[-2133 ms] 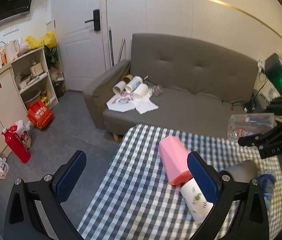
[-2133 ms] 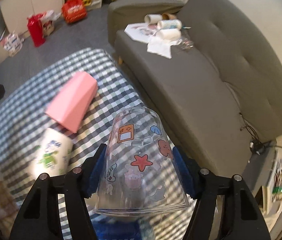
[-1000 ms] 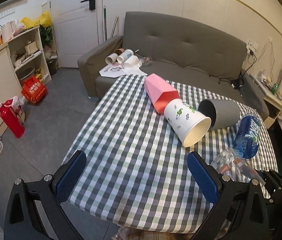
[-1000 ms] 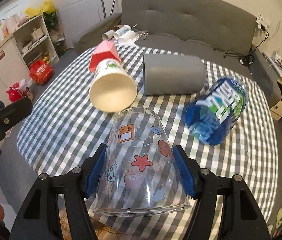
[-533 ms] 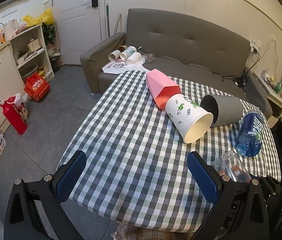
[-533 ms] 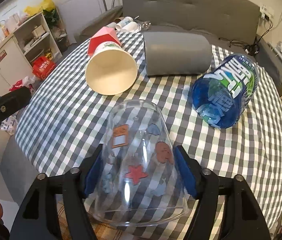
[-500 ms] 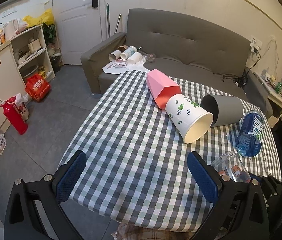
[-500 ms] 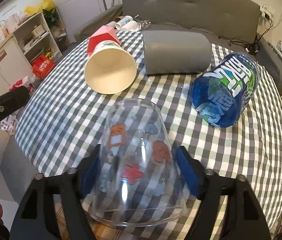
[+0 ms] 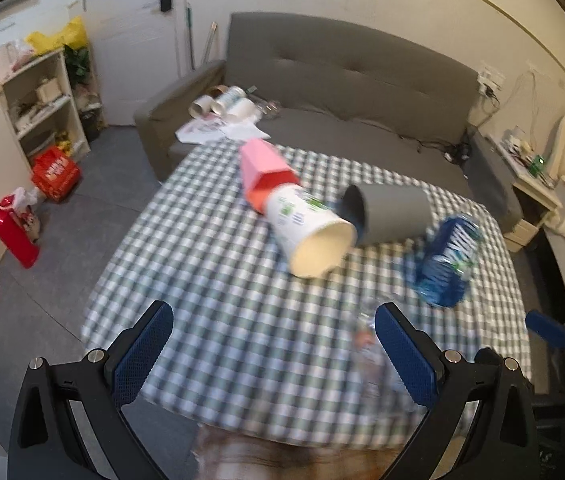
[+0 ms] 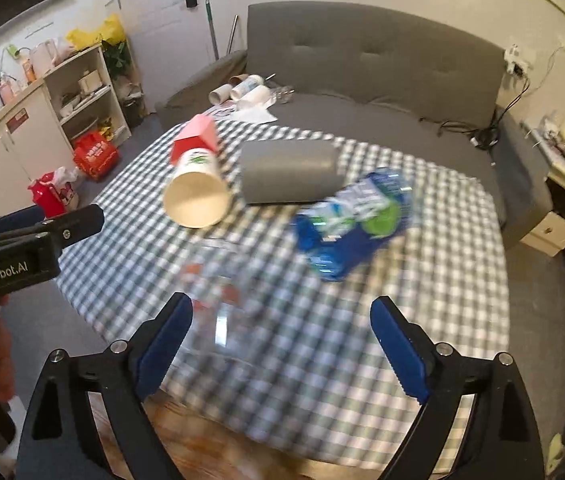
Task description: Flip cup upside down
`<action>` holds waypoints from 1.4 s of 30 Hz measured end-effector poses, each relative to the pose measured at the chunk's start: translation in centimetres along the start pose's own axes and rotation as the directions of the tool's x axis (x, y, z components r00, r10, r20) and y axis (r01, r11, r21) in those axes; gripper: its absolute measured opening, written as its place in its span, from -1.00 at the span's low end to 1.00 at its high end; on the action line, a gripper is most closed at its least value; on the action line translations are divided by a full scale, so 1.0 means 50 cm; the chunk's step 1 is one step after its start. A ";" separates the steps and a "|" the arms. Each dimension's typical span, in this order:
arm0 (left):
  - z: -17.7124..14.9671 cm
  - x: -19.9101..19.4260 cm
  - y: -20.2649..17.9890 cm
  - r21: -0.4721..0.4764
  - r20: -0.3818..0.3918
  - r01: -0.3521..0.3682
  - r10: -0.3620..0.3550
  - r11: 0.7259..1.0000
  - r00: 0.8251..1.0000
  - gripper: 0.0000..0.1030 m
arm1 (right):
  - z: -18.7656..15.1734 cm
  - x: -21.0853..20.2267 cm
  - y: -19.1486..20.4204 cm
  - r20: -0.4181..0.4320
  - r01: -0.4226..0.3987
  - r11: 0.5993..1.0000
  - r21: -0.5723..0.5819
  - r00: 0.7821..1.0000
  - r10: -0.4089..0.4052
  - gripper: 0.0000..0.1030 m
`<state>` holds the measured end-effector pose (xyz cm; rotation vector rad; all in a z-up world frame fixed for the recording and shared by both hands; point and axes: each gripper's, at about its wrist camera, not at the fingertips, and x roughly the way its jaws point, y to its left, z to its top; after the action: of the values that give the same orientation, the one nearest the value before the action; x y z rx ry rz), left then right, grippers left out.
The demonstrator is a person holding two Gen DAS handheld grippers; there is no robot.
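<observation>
**The clear cup is let go and sits mouth-down on the bench**

Half a second ago the right gripper point(image 10: 280, 344) squeezed the clear cup point(image 10: 218, 300) between its blue pads. Now its jaws are spread wide and hold nothing. The cup is on the checked cloth of the bench point(image 10: 422, 320), near the front edge and closer to the left pad, touching neither pad. It looks blurry, but its wide mouth seems to be down, so the flip looks done.

The left gripper point(image 9: 272, 354) is also wide open and empty. In its view the clear cup point(image 9: 366, 340) is only a smear just beside the right pad.

The cup looks like thin clear plastic with little stickers on it. I think it is very light and smooth, so it could slip or tip with a small bump. It may bend if squeezed hard. The best place to hold it is across the middle of its sides, softly.

Farther back lie a paper cup point(image 10: 198, 190), a grey cup point(image 10: 288, 174), a pink cup point(image 10: 196, 136) and a blue bottle point(image 10: 352, 224), all on their sides.
</observation>
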<state>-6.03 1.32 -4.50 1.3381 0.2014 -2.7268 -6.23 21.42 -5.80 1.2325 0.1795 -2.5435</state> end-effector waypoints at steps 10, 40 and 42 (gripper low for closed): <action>0.009 0.099 -0.094 -0.053 -0.244 0.073 -0.084 0.996 0.966 1.00 | -0.034 -0.020 -0.137 -0.006 0.083 0.994 0.076 0.997 -0.083 0.77; 0.062 0.176 -0.103 -0.089 -0.406 0.184 -0.204 0.979 0.891 0.28 | -0.048 0.049 -0.157 -0.047 0.083 0.990 0.111 0.996 -0.078 0.77; 0.073 0.162 -0.107 -0.056 -0.356 0.185 -0.193 0.981 0.915 0.28 | -0.048 0.048 -0.156 -0.046 0.084 0.990 0.110 0.996 -0.080 0.77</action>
<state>-14.59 5.75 -8.29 1.8978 0.4057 -2.5867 -8.40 28.83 -9.32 1.3458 0.1002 -2.6315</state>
